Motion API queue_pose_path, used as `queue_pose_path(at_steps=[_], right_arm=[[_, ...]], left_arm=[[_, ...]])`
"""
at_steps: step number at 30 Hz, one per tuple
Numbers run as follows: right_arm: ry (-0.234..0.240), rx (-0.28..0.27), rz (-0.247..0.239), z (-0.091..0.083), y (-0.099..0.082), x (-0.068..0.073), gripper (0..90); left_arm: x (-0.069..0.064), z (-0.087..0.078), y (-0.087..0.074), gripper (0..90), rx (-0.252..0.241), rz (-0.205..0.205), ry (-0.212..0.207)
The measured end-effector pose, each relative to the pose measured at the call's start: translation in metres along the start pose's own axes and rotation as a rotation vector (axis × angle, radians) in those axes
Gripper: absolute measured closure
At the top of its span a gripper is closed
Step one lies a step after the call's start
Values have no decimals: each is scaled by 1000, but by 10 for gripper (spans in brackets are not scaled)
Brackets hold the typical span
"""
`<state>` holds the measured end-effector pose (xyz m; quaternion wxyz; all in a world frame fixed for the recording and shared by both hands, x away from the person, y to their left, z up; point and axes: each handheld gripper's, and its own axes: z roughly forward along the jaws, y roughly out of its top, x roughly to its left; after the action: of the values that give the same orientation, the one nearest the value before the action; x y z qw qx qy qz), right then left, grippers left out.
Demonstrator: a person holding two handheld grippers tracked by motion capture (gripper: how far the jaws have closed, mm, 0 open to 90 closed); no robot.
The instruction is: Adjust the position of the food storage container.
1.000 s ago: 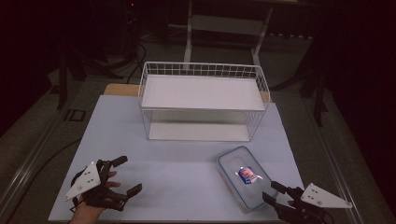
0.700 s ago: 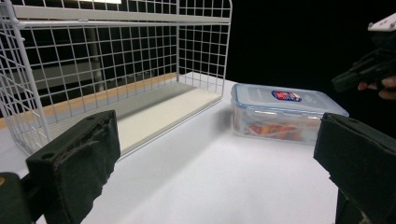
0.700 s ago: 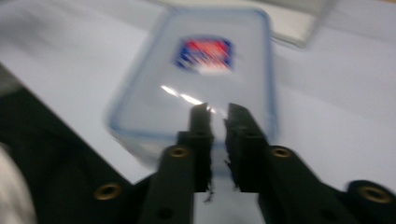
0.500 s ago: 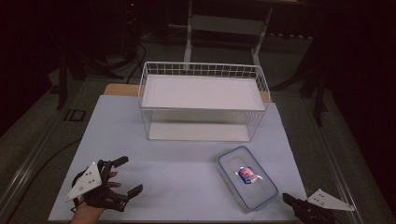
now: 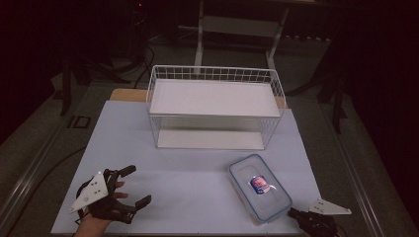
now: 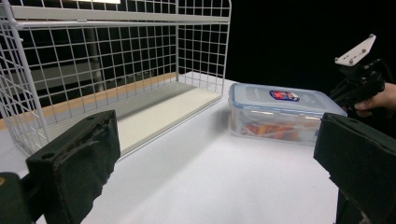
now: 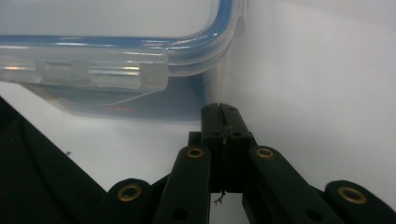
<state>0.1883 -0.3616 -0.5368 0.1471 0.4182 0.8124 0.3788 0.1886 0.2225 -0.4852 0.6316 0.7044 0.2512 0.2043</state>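
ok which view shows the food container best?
High view: the whole food container shows, lid and label, on the table in front of the wire rack. Left gripper view gives its side; right gripper view, one close corner.

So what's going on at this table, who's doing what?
A person sits at a white table with a two-fingered gripper in each hand. The left gripper rests open near the front left corner, holding nothing. The right gripper is shut and empty, right beside a corner of a clear lidded food box. Behind stands a white wire shelf rack, with nothing on it.
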Motion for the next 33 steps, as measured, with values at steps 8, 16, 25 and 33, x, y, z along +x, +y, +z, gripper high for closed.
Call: queue_pose_path(at_steps=[8,16,25,33], right_arm=[[67,14,-82,9,9,11,900],[40,1,-104,18,24,4,900],[130,-3,-154,24,31,20,900],[187,35,-171,18,26,24,900]], left_arm=[[-1,0,0,6,0,2,0],[-1,-1,0,6,-1,3,3],[-1,0,1,6,0,4,3],[-1,-1,0,6,1,6,6]])
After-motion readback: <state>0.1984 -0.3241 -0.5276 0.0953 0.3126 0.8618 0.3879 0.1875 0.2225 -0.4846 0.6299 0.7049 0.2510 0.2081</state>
